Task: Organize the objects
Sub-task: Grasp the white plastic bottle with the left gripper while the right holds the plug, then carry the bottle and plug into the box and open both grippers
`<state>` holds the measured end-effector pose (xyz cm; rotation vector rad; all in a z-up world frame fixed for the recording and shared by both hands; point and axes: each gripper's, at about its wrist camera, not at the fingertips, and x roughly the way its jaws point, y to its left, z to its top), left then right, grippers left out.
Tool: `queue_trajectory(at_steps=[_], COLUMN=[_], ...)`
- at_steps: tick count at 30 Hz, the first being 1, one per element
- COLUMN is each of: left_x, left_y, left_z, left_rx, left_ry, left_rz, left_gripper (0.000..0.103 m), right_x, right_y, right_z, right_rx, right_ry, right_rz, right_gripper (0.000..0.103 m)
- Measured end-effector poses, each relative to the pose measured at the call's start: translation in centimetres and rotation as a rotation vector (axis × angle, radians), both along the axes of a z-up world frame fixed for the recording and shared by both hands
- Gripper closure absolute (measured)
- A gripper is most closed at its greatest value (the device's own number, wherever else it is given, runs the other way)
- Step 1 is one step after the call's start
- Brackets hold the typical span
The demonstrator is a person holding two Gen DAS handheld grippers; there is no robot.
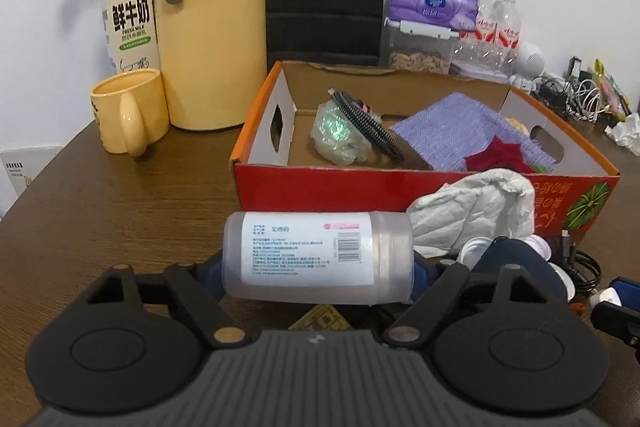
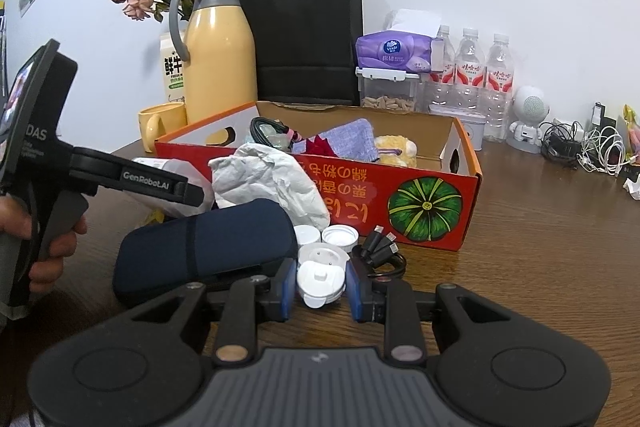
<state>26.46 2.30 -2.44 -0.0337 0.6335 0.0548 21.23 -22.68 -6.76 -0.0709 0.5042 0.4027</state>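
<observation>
Grippers both low over the brown table (image 2: pixel 540 259), just in front of the red cardboard box (image 1: pixel 400 187). Left gripper (image 1: pixel 318 273) spread wide, blue pads at either end of a translucent labelled bottle (image 1: pixel 318 257) lying crosswise between them; pads look to be pressing its ends. Right gripper (image 2: pixel 320 287) narrowed, blue pads clamped on a small white cap-like piece (image 2: pixel 320 281). Beside it: navy pouch (image 2: pixel 200 247), more white caps (image 2: pixel 340 235), black cable bundle (image 2: pixel 380 251). Crumpled white paper (image 2: pixel 268 179) leans against the box front. Box holds a purple cloth (image 1: pixel 460 127) and a coiled cord (image 1: pixel 368 123).
</observation>
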Motion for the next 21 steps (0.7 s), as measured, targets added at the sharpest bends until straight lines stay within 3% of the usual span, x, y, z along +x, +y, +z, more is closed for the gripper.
queue_trajectory(at_steps=[9,21], left_x=[-2.4,-6.0], left_y=[-0.2,0.2], left_z=[1.4,5.1], left_rx=[0.017,-0.022], left_ry=[-0.087,-0.221], left_rz=[-0.007,-0.004], left_gripper=[0.020,0.020], right_x=[-0.1,-0.7], right_y=[-0.1,-0.3], right_z=[0.2,1.6], right_rx=[0.007,0.021], right_ry=[-0.009,-0.064], right_rz=[0.002,0.009], right_gripper=[0.078,0.078])
